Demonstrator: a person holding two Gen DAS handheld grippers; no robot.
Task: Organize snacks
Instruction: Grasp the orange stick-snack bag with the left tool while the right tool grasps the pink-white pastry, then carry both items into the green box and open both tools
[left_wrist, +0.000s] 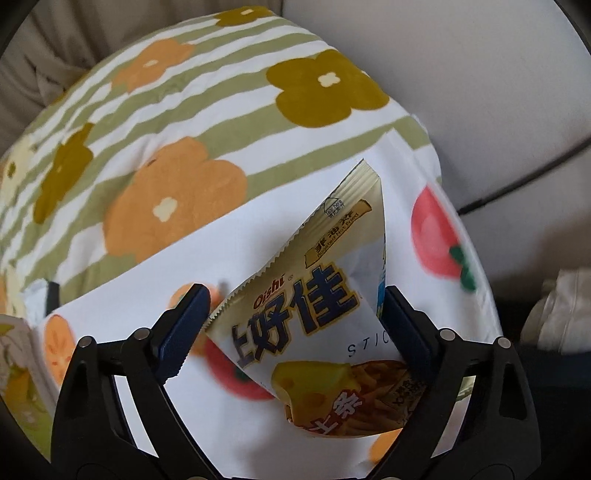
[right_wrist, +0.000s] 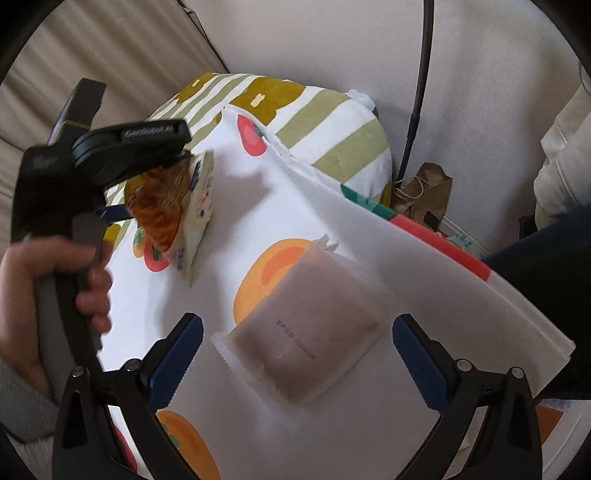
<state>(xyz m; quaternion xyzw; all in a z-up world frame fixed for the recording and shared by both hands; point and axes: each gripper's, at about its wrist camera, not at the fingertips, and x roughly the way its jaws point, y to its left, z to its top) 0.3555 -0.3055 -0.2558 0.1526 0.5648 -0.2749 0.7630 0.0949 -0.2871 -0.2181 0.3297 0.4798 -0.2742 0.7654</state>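
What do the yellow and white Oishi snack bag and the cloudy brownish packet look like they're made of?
The yellow and white Oishi snack bag looks like glossy printed plastic film: serrated sealed edge, sharp creases, a tear notch mark. The cloudy brownish packet seems frosted translucent plastic, matte, its dark contents showing dimly through, with a ridged seal strip at one end.

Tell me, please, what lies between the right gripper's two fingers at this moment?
In the right wrist view, a frosted pouch with brownish contents lies on the fruit-print cloth between the open fingers of the right gripper; neither pad touches it.
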